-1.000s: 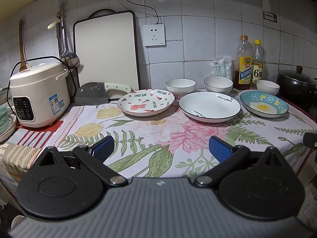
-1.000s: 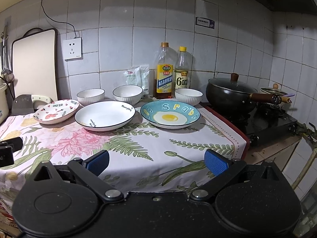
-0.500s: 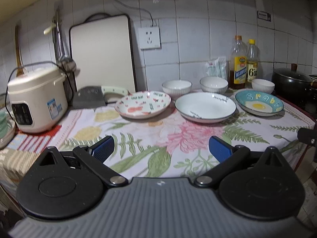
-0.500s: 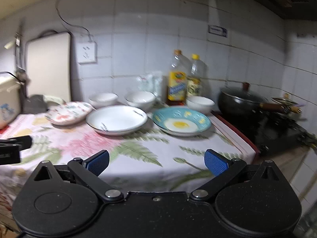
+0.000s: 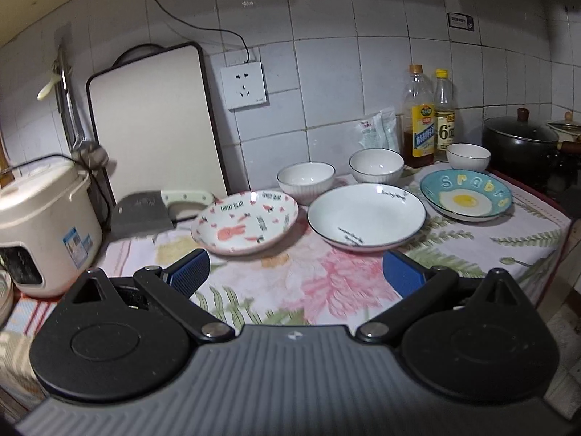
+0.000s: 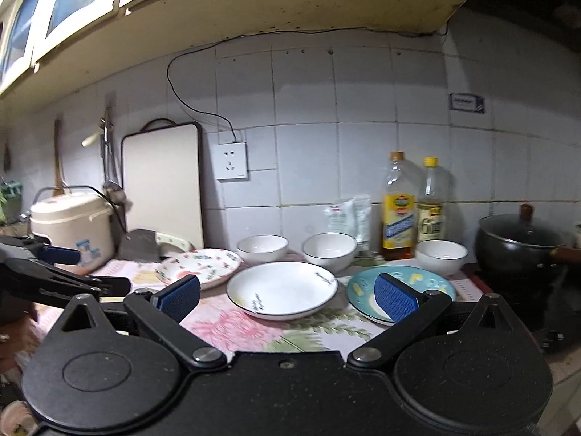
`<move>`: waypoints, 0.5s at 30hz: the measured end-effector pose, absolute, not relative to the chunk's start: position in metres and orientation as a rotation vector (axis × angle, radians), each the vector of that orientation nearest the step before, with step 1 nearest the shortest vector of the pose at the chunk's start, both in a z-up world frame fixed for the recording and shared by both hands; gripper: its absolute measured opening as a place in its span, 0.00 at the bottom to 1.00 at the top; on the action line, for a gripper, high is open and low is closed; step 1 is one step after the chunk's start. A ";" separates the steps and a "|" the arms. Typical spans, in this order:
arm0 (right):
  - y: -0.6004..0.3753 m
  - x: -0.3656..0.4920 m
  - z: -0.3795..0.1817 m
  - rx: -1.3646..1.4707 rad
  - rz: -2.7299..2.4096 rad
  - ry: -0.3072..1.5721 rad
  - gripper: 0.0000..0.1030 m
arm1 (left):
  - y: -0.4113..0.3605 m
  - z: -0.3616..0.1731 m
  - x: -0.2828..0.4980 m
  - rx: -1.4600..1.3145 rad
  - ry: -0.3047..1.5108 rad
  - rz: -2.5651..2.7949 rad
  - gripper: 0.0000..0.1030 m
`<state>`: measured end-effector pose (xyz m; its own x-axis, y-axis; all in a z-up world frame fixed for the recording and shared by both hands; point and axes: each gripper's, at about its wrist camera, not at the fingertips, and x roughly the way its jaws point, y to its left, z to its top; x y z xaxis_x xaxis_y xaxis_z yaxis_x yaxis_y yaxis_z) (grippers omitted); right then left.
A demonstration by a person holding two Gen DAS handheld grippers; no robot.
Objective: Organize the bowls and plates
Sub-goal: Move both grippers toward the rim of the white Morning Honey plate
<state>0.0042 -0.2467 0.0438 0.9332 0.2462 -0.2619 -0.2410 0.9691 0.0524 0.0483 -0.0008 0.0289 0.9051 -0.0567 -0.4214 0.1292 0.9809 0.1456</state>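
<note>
The left tool point(image 5: 295, 271) is closing in on the surface point(image 5: 326, 279), so the rabbit plate point(image 5: 245, 222) and the white plate point(image 5: 366, 218) are looming nearer. The right tool point(image 6: 287, 294) is rising and swinging left; its view is now taking in the cabinets point(image 6: 232, 3) and the rice cooker point(image 6: 72, 225), with the blue egg plate point(image 6: 401, 287) sitting behind its right finger.

R grip point(image 6: 287, 296) open, empty | white plate point(image 6: 281, 289) ctr | 3 bowls point(image 6: 262, 249) behind
</note>
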 end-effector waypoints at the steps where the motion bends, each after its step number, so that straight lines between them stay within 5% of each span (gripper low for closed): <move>1: -0.249 0.011 0.045 0.027 0.259 0.277 1.00 | -0.001 0.030 0.054 0.178 0.431 -0.097 1.00; 15: -0.252 0.100 0.016 0.048 0.306 0.314 1.00 | -0.022 0.016 0.150 0.167 0.511 -0.151 0.98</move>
